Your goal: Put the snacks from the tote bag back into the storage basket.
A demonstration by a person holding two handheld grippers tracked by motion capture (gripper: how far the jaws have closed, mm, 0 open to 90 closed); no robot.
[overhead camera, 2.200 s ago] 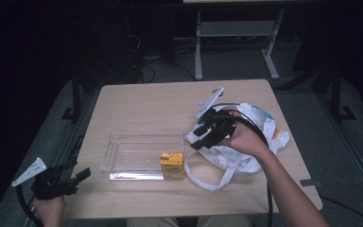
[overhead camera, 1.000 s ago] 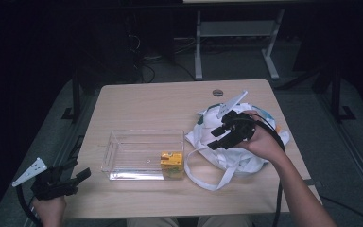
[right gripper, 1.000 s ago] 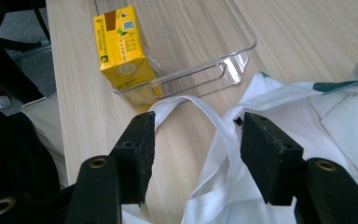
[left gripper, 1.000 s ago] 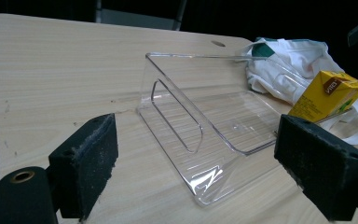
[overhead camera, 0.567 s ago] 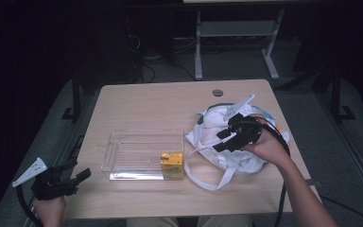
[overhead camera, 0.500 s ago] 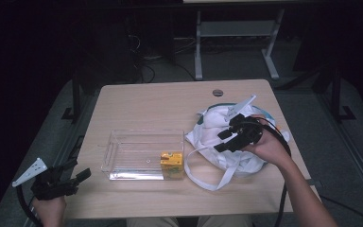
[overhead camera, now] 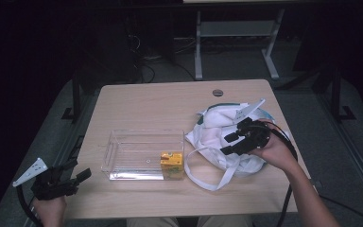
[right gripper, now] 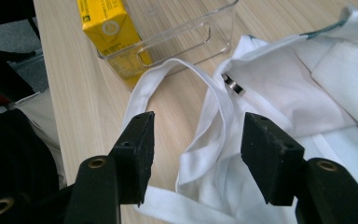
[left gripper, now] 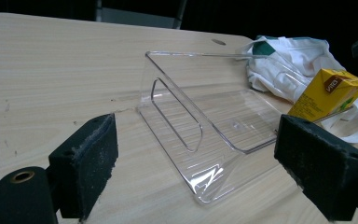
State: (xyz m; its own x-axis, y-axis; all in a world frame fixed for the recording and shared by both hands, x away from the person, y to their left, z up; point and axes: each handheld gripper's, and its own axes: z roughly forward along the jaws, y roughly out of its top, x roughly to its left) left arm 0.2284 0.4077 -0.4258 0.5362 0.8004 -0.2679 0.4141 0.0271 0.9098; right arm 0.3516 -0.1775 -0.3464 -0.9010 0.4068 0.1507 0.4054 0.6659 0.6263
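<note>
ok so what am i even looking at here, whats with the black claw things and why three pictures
There is no robot here. A person sits at a wooden table and holds a hand tool with two black padded jaws in each hand.

The high view comes from a fixed camera above the table. There the left tongs hang off the near left corner, and the right tongs hover over a white cloth bag.

The other two pictures come from small cameras riding on the tools, looking out between the jaws. Both pairs stand open and hold nothing.

On the table lies a clear plastic bin with a yellow drink carton in its near right corner. The bag sits beside it, its straps trailing on the wood.
</note>
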